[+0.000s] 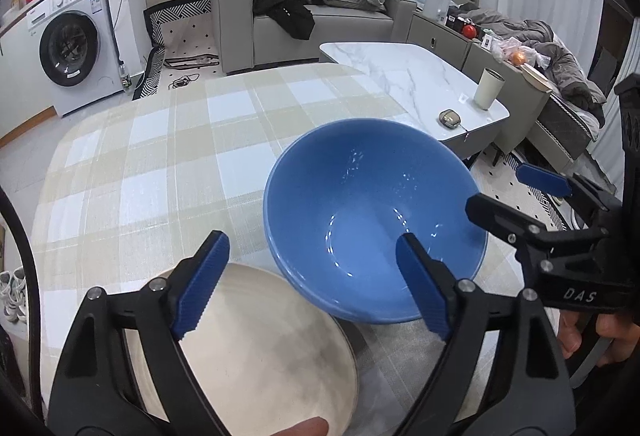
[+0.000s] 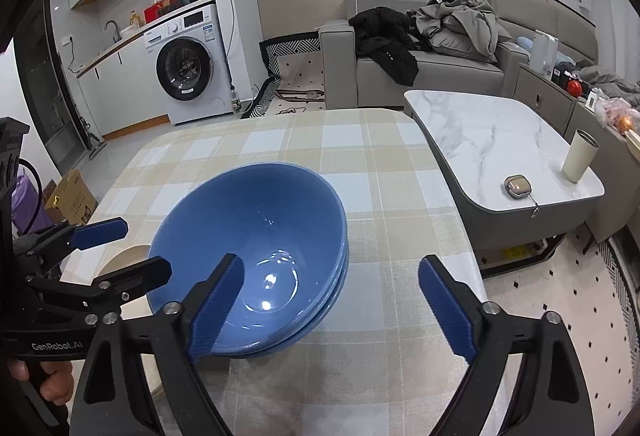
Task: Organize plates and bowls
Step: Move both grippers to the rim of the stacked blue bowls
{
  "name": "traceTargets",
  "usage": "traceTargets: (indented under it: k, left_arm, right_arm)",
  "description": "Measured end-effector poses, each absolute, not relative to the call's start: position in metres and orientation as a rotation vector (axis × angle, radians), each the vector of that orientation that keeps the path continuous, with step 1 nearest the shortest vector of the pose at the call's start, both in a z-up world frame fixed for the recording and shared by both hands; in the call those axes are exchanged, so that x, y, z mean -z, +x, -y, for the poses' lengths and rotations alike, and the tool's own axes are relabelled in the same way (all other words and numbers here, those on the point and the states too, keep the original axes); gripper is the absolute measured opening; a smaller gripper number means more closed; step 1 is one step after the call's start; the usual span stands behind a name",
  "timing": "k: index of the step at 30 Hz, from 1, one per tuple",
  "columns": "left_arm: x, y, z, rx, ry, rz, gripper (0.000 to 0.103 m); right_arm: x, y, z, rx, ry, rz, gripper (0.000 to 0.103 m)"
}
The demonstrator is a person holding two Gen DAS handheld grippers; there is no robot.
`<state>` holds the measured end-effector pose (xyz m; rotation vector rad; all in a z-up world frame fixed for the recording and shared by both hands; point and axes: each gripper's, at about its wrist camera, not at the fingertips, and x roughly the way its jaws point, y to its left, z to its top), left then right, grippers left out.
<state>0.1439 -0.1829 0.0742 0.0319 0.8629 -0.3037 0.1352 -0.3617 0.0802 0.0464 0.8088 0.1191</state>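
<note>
Blue bowls (image 2: 256, 252) sit nested on the checked table (image 1: 160, 164), touching the cream plates (image 1: 256, 348). Left gripper (image 1: 310, 284) and right gripper (image 2: 332, 304) both gape, holding nothing (nice clean release). I'd back straight off so no pad clips a rim.

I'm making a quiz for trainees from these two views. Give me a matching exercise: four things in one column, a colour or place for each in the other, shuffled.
Things:
1. bowls
2. plate
3. cup
4. black jacket

Descriptions:
A. on the marble coffee table
B. cream, beside the bowls
C. draped on the grey sofa
D. blue, stacked on the checked tablecloth

Pairs: 1-D, 2-B, 3-A, 4-C
</note>
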Motion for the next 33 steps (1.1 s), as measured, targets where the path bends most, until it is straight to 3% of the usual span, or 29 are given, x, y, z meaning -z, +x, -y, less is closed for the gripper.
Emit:
traceTargets:
  k: [2, 18, 21, 23, 26, 31, 33]
  left_arm:
    - [-0.075, 0.145, 0.183, 0.301, 0.030, -0.860, 0.103]
    - [-0.031, 0.191, 0.153, 0.305, -0.165, -0.931, 0.102]
    - [-0.020, 0.201, 0.147, 0.292, -0.189, -0.951, 0.102]
    - [-0.013, 0.206, 0.145, 0.299, -0.205, -0.966, 0.098]
    - [-0.002, 0.213, 0.144, 0.314, -0.220, -0.986, 0.086]
    - [0.005, 0.216, 0.145, 0.343, -0.238, -0.982, 0.077]
    - [0.004, 0.216, 0.147, 0.349, -0.229, -0.975, 0.073]
  right_arm:
    - [-0.079, 0.134, 0.365, -0.116, 0.061, -0.804, 0.099]
    - [-0.043, 0.142, 0.390, -0.179, 0.296, -0.833, 0.101]
    - [-0.035, 0.147, 0.391, -0.194, 0.341, -0.844, 0.097]
    - [-0.031, 0.149, 0.390, -0.204, 0.353, -0.855, 0.085]
    - [-0.025, 0.153, 0.386, -0.222, 0.364, -0.870, 0.081]
    - [-0.023, 0.152, 0.381, -0.243, 0.365, -0.870, 0.077]
    - [-0.022, 0.153, 0.379, -0.253, 0.364, -0.871, 0.069]
